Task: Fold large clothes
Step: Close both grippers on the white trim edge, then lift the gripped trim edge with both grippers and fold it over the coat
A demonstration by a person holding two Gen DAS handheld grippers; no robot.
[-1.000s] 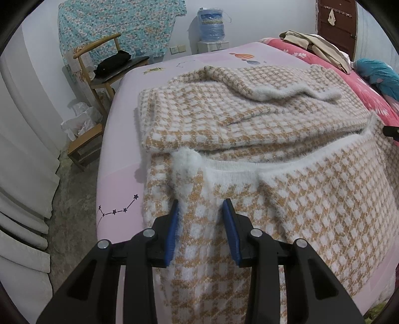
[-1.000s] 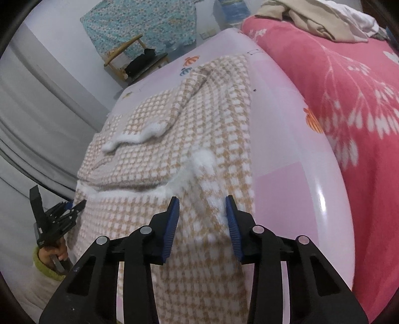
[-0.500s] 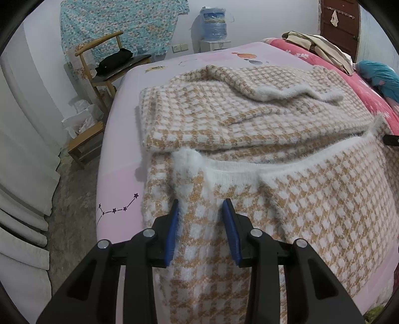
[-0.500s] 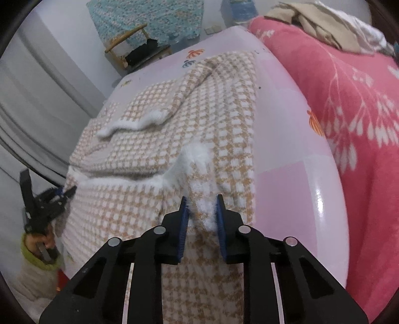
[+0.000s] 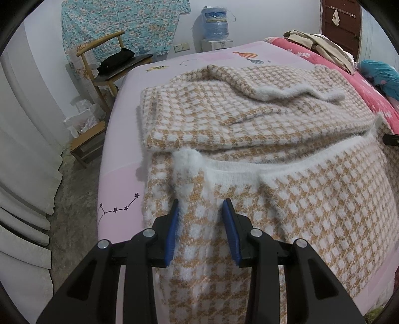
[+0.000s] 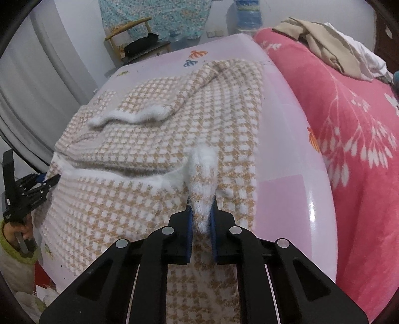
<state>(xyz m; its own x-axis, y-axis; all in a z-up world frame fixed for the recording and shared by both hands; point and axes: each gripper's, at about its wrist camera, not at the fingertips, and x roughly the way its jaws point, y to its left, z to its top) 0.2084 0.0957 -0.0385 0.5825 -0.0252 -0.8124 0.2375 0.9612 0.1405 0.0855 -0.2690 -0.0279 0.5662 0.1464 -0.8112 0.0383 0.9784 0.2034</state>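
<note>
A tan-and-white checked fuzzy sweater (image 5: 249,119) lies partly folded on the pink bed (image 5: 119,174); it also shows in the right wrist view (image 6: 154,124). Its near part, with a white fuzzy hem (image 5: 286,164), lies turned up over the rest. My left gripper (image 5: 200,209) is open, its jaws on either side of the left hem corner (image 5: 187,162). My right gripper (image 6: 201,209) is shut on the right hem corner (image 6: 203,169), which bunches up between the pads. The left gripper also shows at the left edge of the right wrist view (image 6: 49,179).
A red flowered blanket (image 6: 349,124) covers the right of the bed, with beige clothes (image 6: 324,40) piled on it. A wooden chair (image 5: 109,64) with a black bag stands at the far left, with a water jug (image 5: 215,23) by the wall. White curtains (image 5: 22,174) hang left.
My right gripper has closed step by step on the right hem corner and now pinches it. My left gripper stays open around the left corner and has barely moved.
</note>
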